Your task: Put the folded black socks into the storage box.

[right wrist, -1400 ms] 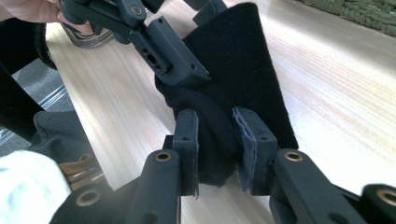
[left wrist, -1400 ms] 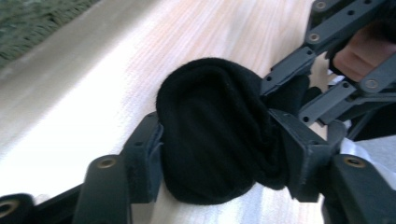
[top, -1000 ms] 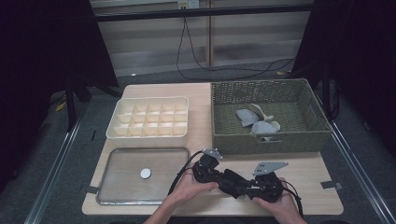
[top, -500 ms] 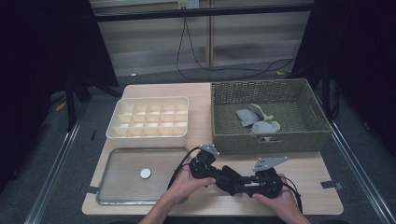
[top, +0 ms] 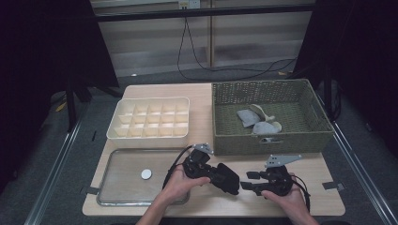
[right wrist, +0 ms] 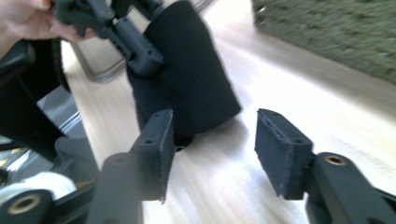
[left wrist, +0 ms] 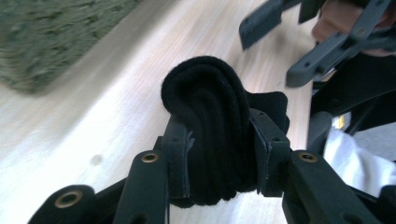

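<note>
The table [top: 206,93] carries a compartment box [top: 149,118] at rear left and a basket [top: 267,117] at rear right, with folded cloths [top: 256,123] in it. A tray [top: 123,161] lies in front of the box, with a small disc [top: 146,174] on it. Right of the tray, the left gripper [top: 224,177] clamps a rolled cloth [top: 227,179] above the tabletop; the right gripper [top: 248,181] is just right of it.

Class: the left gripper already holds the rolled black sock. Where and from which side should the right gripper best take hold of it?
Probably the free rounded end of the black sock, which sticks out past the left gripper toward the right gripper. Come in level from that side, the opened jaws straddling the roll across its thickness; the left gripper's fingers cover the other end.
</note>
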### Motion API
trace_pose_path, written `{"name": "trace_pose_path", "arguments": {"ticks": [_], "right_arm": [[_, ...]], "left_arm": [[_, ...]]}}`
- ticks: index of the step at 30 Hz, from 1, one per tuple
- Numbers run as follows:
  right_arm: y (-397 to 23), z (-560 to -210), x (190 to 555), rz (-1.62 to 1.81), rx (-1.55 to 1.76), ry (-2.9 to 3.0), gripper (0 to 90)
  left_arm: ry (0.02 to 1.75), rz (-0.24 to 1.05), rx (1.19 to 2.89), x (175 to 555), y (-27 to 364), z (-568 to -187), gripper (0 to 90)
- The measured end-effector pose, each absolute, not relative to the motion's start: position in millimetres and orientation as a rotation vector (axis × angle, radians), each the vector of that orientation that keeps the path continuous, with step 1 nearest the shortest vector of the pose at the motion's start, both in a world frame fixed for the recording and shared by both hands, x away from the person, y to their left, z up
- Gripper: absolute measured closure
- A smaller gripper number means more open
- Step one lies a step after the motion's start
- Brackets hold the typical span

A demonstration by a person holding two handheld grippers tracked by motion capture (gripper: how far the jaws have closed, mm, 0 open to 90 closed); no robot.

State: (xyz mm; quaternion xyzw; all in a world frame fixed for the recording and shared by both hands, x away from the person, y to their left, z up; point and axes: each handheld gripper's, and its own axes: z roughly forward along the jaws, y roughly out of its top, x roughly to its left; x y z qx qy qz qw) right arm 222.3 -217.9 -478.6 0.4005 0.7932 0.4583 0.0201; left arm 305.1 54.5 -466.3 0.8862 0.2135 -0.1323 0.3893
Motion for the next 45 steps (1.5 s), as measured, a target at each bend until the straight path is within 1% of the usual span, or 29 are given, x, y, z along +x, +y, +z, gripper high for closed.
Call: {"name": "trace_pose_path", "arguments": {"ticks": [1,5,7,8,13,21,26,31,36,45], "right_arm": [[-217.8,-477.8,223.1,1.424,1.243,2.452,44.7],[-218.5,-478.0,226.3,1.412,1.236,2.447,41.4],[-219.6,-478.1,226.4,1.403,1.24,2.442,39.7],[-220.4,-478.4,226.2,1.399,1.245,2.44,39.1],[-223.7,-478.0,223.7,1.396,1.271,2.425,34.7],[-224.1,-478.7,224.7,1.382,1.27,2.421,33.3],[-224.4,-478.6,225.1,1.378,1.274,2.413,32.8],[-224.7,-478.7,225.3,1.377,1.275,2.415,32.2],[-225.3,-478.7,224.9,1.382,1.275,2.415,30.2],[-225.8,-478.8,225.6,1.382,1.281,2.412,29.2]], "left_arm": [[0.549,-0.349,2.235,305.8,55.8,-466.2,63.3],[0.553,-0.316,2.265,307.9,62.2,-462.2,63.2],[0.548,-0.309,2.253,309.4,66.5,-459.2,63.0],[0.562,-0.317,2.216,308.7,68.2,-459.0,62.8],[0.565,-0.3,2.217,307.4,79.2,-449.5,62.6],[0.589,-0.25,2.219,309.8,101.1,-436.5,62.6],[0.579,-0.214,2.229,312.1,109.4,-425.6,62.5],[0.608,-0.197,2.226,315.3,115.8,-415.6,62.6],[0.584,-0.169,2.233,318.2,124.0,-405.6,62.1],[0.639,-0.116,2.25,331.8,144.1,-391.1,61.7]]}}
